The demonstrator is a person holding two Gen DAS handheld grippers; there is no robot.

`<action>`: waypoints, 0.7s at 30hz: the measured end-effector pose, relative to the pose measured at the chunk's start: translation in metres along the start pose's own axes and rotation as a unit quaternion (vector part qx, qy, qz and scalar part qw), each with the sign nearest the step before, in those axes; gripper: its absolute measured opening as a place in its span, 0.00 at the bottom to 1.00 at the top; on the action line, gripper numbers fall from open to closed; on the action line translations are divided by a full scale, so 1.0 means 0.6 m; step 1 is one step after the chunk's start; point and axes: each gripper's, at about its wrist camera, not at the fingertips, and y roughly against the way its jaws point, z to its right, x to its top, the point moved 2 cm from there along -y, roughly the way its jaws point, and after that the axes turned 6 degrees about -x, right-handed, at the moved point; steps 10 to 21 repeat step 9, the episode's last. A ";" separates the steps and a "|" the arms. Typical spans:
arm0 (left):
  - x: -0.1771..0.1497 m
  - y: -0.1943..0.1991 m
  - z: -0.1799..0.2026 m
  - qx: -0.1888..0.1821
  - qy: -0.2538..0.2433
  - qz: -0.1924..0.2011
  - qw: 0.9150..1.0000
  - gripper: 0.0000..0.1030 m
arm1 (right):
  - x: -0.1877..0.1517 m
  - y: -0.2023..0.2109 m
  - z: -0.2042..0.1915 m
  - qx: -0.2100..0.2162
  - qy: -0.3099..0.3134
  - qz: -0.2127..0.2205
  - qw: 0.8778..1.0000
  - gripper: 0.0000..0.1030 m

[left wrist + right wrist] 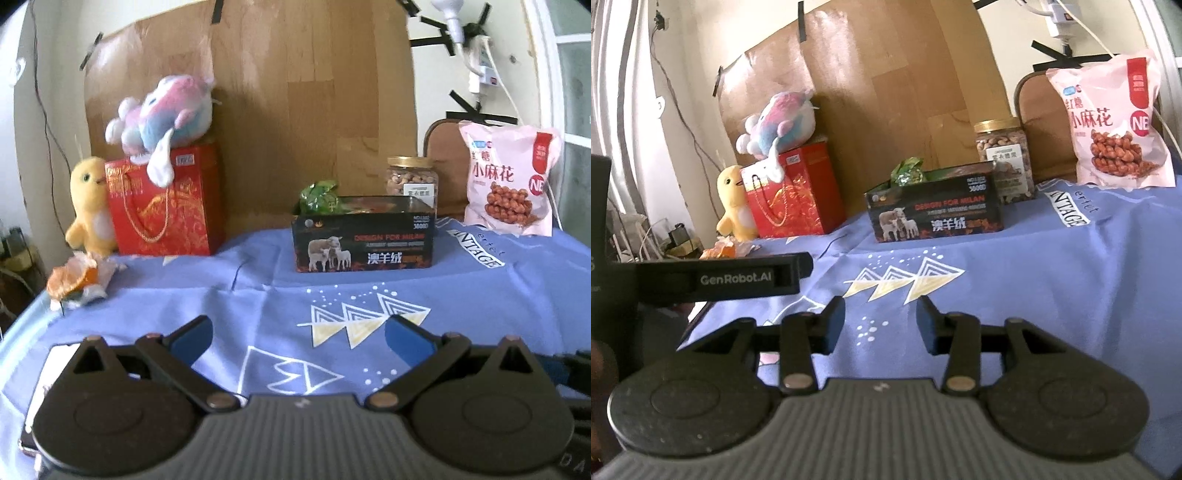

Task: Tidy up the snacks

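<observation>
Both the left gripper (299,334) and right gripper (881,321) hover with jaws spread and nothing between them above a blue tablecloth (480,314). Beyond the jaws sits a black box (364,243) holding a green packet (319,197); behind it, right, a nut jar (412,181) and a pink snack bag (511,184).

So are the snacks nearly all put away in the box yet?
Only a green packet sits in the black box. Nothing is in hand: the left gripper and right gripper are both open and empty. The nut jar, pink snack bag and orange wrapper remain outside.
</observation>
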 end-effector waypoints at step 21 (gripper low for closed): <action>-0.002 0.014 0.012 -0.042 0.017 0.003 0.999 1.00 | -0.002 0.016 0.010 -0.006 -0.007 0.012 1.000 0.44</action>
